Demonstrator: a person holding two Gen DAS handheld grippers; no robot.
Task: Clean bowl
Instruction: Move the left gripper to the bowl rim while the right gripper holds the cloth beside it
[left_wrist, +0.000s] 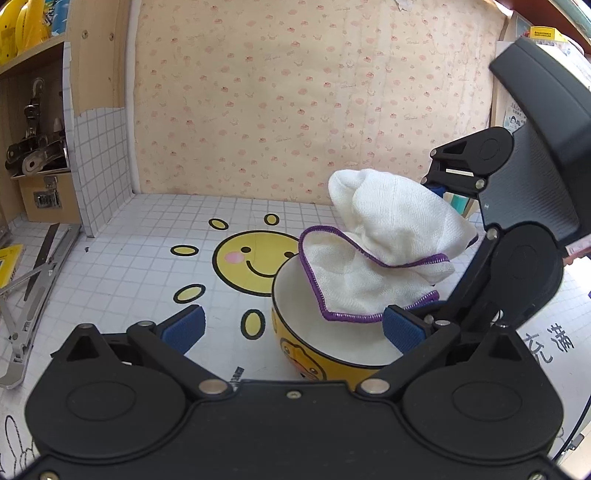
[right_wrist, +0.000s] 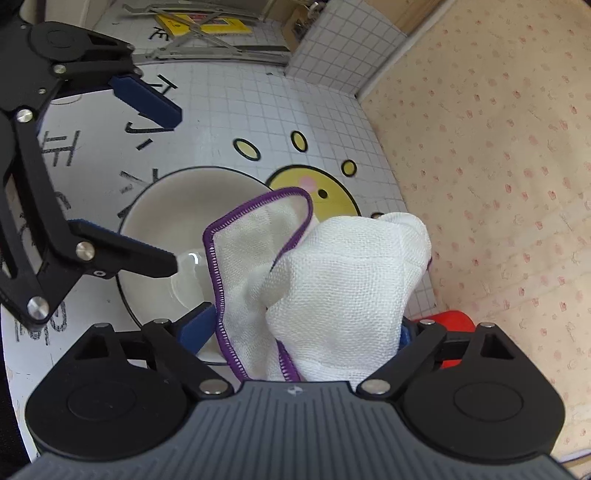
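A yellow bowl (left_wrist: 314, 350) with a duck print and a white inside stands on the table; it also shows in the right wrist view (right_wrist: 166, 218). My left gripper (left_wrist: 291, 328) is open, its right pad (left_wrist: 402, 332) inside the bowl and its left pad (left_wrist: 184, 328) outside over the table. My right gripper (right_wrist: 306, 328) is shut on a white cloth with purple edging (right_wrist: 332, 277). The cloth (left_wrist: 388, 251) hangs over the bowl's far right side, one corner dipping inside. The right gripper's fingertips are hidden by the cloth.
The table (left_wrist: 129, 258) has a white grid cover with a yellow smiling sun (left_wrist: 251, 258). A metal folding stand (left_wrist: 26, 295) lies at the left. A tiled box edge (left_wrist: 96, 166) and patterned wall (left_wrist: 295, 92) stand behind. A red object (right_wrist: 454, 325) sits by the wall.
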